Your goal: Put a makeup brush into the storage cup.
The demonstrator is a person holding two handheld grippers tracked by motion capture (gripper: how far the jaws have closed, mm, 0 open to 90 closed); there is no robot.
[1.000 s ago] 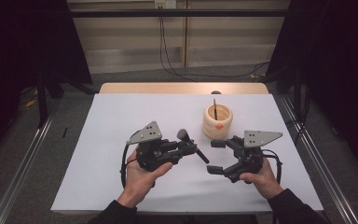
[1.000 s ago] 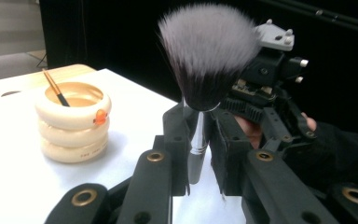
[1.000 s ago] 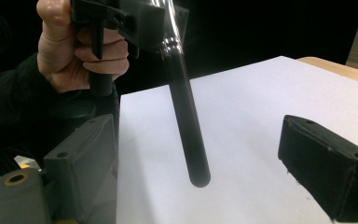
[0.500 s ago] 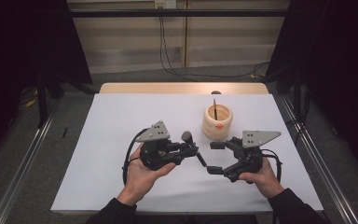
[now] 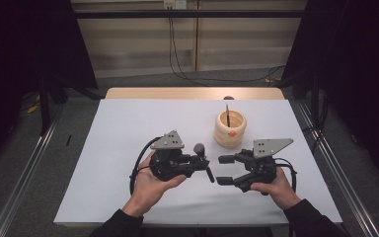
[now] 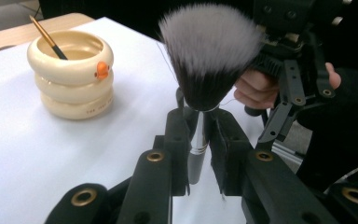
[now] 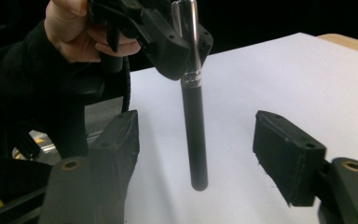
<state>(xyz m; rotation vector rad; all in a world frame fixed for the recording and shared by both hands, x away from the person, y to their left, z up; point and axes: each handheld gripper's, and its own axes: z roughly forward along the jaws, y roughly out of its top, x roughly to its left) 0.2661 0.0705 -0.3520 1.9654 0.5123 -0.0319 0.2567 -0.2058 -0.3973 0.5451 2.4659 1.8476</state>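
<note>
the left tongs (image 6: 198, 154) clamped the brush (image 6: 205, 70) above the counter (image 5: 128, 128); the right tongs (image 7: 196, 149), closing but not touching, needed to centre on its handle before squeezing.

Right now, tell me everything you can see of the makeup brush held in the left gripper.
The black-handled makeup brush has a fluffy dome of bristles, dark at the base and white at the tips, a shiny silver ferrule and a smooth, round-ended black handle. The left gripper is shut on the ferrule and holds it above the white table. Its handle hangs untouched between the right gripper's jaws, which have just been closing.
</note>
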